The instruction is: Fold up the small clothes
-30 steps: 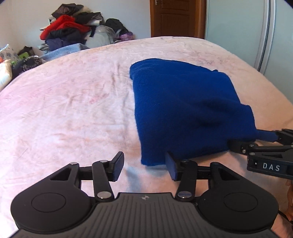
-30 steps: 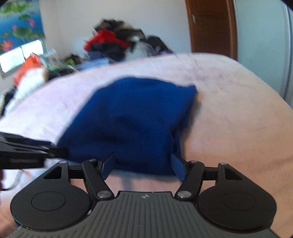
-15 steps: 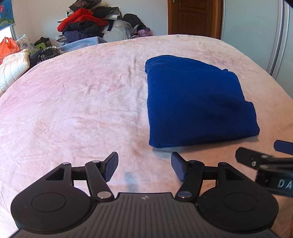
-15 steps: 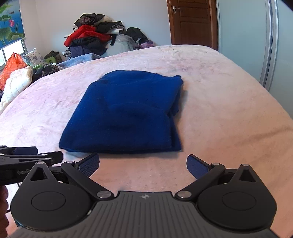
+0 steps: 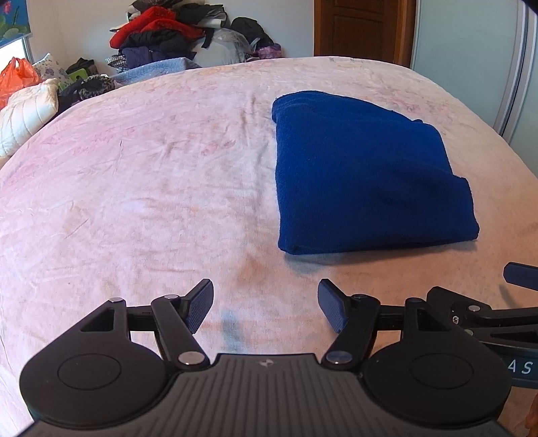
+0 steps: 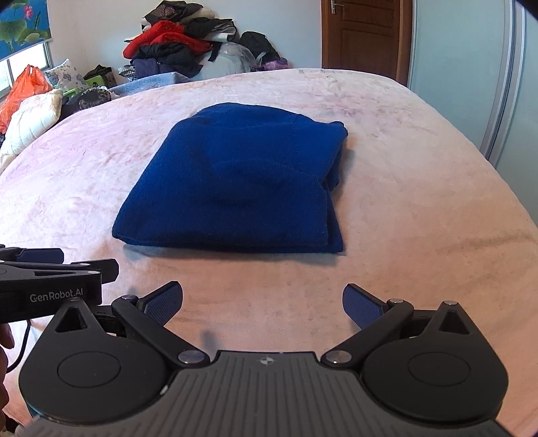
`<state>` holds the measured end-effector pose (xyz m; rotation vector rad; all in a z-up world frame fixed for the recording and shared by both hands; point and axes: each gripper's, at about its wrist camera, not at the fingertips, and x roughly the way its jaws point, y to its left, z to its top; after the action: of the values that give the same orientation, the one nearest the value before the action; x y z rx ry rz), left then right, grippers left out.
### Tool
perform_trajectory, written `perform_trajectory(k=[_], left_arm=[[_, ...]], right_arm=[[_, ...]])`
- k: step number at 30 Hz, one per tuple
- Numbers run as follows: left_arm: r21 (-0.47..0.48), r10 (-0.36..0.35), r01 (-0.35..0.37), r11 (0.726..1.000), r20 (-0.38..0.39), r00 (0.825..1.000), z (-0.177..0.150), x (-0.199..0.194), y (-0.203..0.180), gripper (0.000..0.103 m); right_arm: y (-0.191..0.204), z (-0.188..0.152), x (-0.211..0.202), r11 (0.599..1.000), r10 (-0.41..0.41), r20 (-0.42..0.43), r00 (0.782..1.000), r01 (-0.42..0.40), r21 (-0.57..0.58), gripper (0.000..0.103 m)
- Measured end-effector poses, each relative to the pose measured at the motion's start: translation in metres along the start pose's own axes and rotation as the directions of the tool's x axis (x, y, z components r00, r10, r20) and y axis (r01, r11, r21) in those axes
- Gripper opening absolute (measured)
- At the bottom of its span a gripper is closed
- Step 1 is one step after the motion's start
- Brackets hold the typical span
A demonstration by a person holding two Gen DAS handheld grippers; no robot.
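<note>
A dark blue knit garment (image 5: 363, 188) (image 6: 235, 188) lies folded into a rough rectangle on the pink bed cover (image 5: 134, 185), free of both grippers. My left gripper (image 5: 265, 302) hovers over bare cover near the fold's front left corner, open, with nothing between its pads. My right gripper (image 6: 262, 302) stands wide open just short of the garment's near edge, also empty. Each gripper shows in the other's view: the right gripper (image 5: 481, 285) at the right edge, the left gripper (image 6: 67, 264) at the left edge.
A heap of clothes (image 5: 168, 37) is piled at the far side of the bed. A white pillow (image 5: 27, 114) and an orange bag (image 5: 16, 77) lie far left. A wooden door (image 5: 363, 30) and a pale wardrobe (image 5: 470, 50) stand beyond.
The right gripper let go of the garment's near edge and opened wide. Both grippers drew back from the garment, the left opening wider; the fold now lies flat.
</note>
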<state>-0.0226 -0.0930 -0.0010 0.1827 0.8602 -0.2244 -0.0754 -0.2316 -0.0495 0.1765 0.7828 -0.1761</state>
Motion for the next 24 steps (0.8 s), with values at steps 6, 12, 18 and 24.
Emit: perform_trajectory(k=[6, 12, 18, 24], left_arm=[[-0.013, -0.002, 0.002, 1.000, -0.023, 1.000, -0.0016, 0.0022, 0.0017, 0.068], [-0.034, 0.002, -0.003, 0.999, -0.024, 1.000, -0.0030, 0.0022, 0.0037, 0.068], [-0.031, 0.003, -0.004, 1.000, -0.030, 1.000, -0.0045, 0.0035, 0.0018, 0.068], [-0.025, 0.005, -0.006, 1.000, -0.022, 1.000, -0.0063, 0.0023, 0.0003, 0.069]], right_arm=[[-0.0012, -0.0028, -0.0028, 1.000, -0.016, 0.009, 1.000, 0.016, -0.005, 0.102], [-0.0066, -0.0033, -0.0028, 1.000, -0.017, 0.008, 1.000, 0.017, 0.013, 0.102], [-0.0043, -0.0055, -0.0036, 0.999, -0.023, 0.020, 1.000, 0.024, -0.023, 0.102], [-0.0002, -0.0070, -0.0042, 0.998, -0.025, 0.022, 0.999, 0.026, -0.052, 0.102]])
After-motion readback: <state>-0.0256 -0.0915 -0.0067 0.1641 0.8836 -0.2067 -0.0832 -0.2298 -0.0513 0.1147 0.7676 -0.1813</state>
